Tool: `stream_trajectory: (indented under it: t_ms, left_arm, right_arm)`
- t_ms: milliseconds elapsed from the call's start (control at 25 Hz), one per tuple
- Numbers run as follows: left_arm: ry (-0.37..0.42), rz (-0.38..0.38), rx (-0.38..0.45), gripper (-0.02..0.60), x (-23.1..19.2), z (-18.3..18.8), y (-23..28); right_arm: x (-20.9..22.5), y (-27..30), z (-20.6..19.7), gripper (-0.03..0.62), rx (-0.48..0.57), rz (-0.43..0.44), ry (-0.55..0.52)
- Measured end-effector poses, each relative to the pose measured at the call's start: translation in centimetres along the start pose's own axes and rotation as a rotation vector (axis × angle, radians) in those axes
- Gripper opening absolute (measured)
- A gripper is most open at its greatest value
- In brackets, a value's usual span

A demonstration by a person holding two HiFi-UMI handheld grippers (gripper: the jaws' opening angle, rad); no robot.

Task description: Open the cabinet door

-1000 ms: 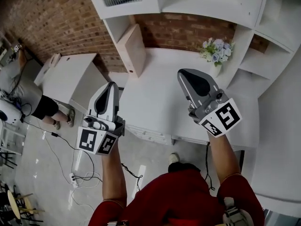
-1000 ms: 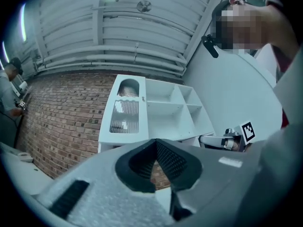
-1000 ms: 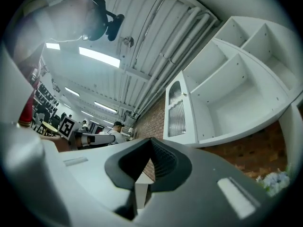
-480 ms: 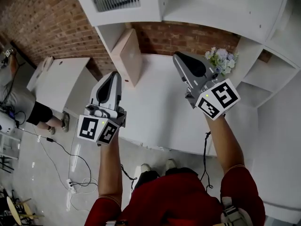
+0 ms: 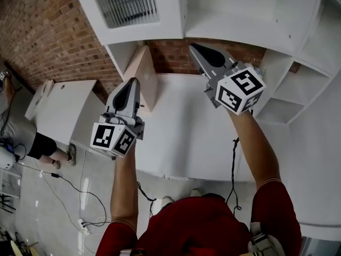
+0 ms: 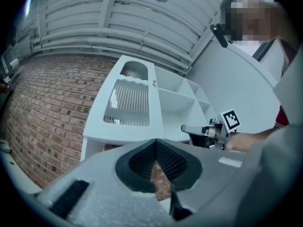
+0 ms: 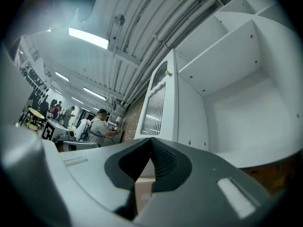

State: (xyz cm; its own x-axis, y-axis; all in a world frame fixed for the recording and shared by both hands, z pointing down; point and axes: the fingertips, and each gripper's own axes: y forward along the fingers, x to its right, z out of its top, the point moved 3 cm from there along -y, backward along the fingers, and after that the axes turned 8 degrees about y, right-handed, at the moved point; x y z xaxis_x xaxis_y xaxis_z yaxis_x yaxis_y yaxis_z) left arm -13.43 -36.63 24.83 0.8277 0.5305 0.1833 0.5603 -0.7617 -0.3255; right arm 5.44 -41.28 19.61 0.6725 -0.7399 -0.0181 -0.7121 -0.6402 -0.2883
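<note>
The cabinet door (image 5: pixel 127 3) – white, with a slatted panel – lies flat and shut on the left compartment of the wall unit, ahead of and above both pairs of fingers and touched by neither. In the left gripper view the door (image 6: pixel 128 102) stands straight beyond the fingertips, and a small knob (image 6: pixel 154 83) shows near its upper right corner. In the right gripper view the same door (image 7: pixel 156 103) is edge-on, just left of the line of the fingers, with the knob (image 7: pixel 167 73) projecting from its edge. The left gripper (image 5: pixel 131 83) is held below the door and apart from it; its fingers (image 6: pixel 166 159) are closed together with nothing between them. The right gripper (image 5: pixel 195 47) is nearer the unit, its tip just under the lower edge of the cabinet, right of the door; its fingers (image 7: pixel 162 162) are likewise pressed together and empty. To the right of the right fingers an open shelf compartment (image 7: pixel 236 93) stands bare-walled. Below both grippers lies the white bench (image 5: pixel 181 137). A tan panel (image 5: pixel 144 71) stands on the bench between the two grippers, closer to the left fingers. A brick wall (image 5: pixel 42 31) runs behind – left of the left fingers. A person (image 7: pixel 99 126) is seen far off, left of the right fingers.
</note>
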Motion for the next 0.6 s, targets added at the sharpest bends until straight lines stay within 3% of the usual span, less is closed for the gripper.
stream_trajectory:
  t_ms: [600]
  left_arm:
    - [0.006, -0.033, 0.007, 0.002, -3.0, -1.1, 2.1]
  right_arm:
    - [4.4, 6.2, 0.2, 0.114, -0.066, -0.095, -0.046]
